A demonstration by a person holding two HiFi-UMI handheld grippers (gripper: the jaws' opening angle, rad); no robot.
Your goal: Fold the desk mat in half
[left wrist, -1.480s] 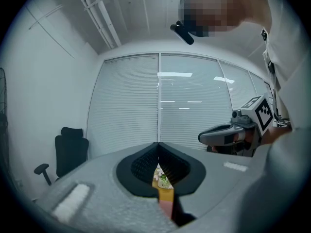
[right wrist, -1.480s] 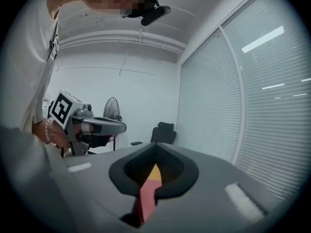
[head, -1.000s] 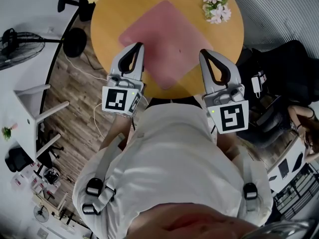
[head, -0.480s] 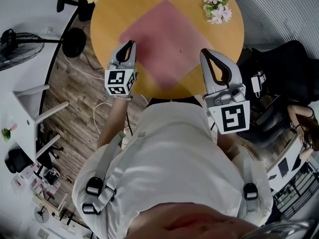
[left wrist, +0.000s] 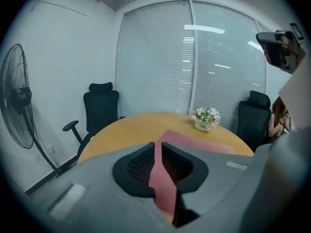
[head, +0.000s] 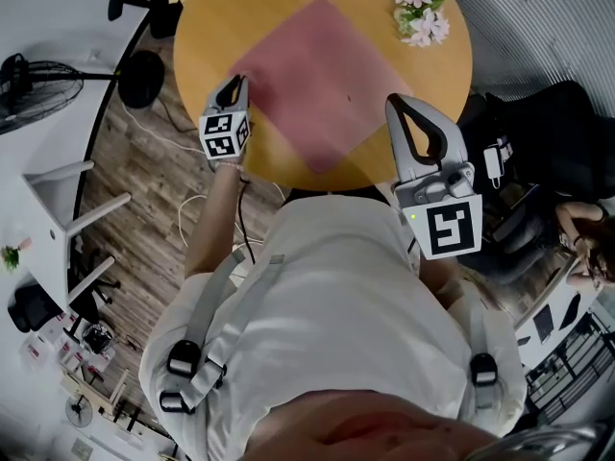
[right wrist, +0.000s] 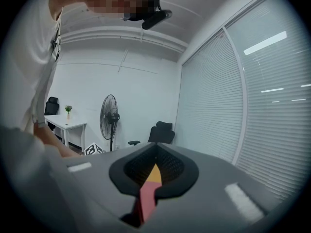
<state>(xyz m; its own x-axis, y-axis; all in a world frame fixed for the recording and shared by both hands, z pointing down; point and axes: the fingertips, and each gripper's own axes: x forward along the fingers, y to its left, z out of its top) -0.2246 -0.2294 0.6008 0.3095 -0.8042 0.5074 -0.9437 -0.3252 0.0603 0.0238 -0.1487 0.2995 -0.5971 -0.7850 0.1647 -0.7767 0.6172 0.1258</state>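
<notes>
1. You have one bench (head: pixel 202 27), a round wooden top that fills the upper middle of the head view. Its smooth face will probably let things slide.

2. There is one desk mat (head: pixel 322 75), pink, lying flat as a diamond in the middle of the bench. Its lowest corner is near the bench's near edge.
   - It looks thin, soft and light, so expect it to droop from wherever you pinch it instead of holding its shape.
   - It may skate on the wood if you push it.
   - No edge stands up, so a corner is the likely place to take hold, with one jaw slipped under it.

3. You hold two tools.
   - The left tool (head: pixel 236 83) sits at centre left, just beside the mat's left corner. Its jaws have just been opening and now stand a narrow slit apart. Pink shows through that slit, but the pads press on nothing, so it holds nothing yet.
   - The right tool (head: pixel 397 101) is at centre right, by the mat's right corner. Its jaws meet tip to tip and it holds nothing.

4. There is one flower pot (head: pixel 415 12) at the upper right of the bench, near the mat's upper right edge but not touching it. It looks easy to tip, so fold away from it.
</notes>
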